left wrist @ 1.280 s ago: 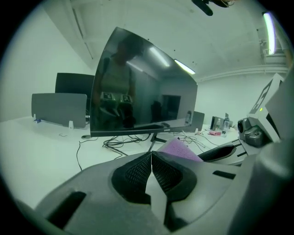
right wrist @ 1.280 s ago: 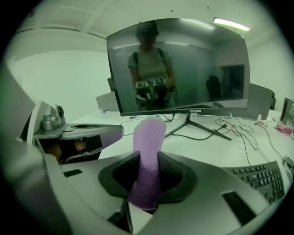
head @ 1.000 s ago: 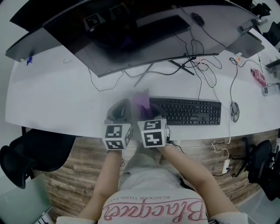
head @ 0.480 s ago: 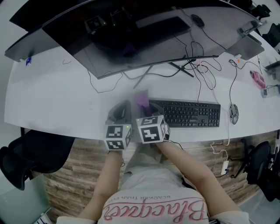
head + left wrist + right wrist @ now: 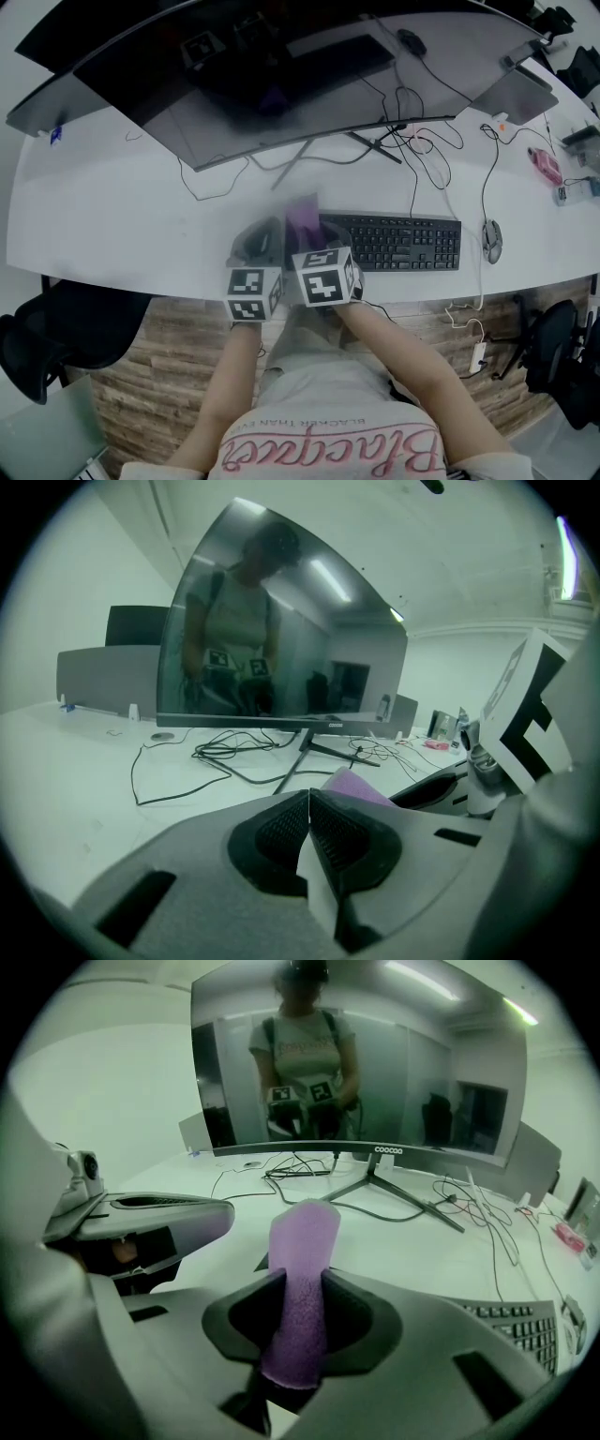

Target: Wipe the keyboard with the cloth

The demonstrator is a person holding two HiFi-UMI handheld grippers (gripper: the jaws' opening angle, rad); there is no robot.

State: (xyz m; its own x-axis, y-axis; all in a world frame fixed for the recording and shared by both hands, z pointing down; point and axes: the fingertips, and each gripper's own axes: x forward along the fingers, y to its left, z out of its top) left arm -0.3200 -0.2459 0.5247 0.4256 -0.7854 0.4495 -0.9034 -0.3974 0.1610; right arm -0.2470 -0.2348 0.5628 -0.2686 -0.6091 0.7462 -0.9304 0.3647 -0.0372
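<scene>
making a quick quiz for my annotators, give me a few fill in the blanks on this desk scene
1. The right gripper holds a ____ cloth between its jaws.
2. The left gripper has its jaws ____, with nothing between them.
3. In the head view, the keyboard lies between the two grippers and the ____.

Missing words: purple; shut; mouse

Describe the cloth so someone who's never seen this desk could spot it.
Start at the big curved monitor, then drop to the black keyboard before it. At its left end the right claw pinches the cloth: the only purple, fuzzy thing there.
</scene>
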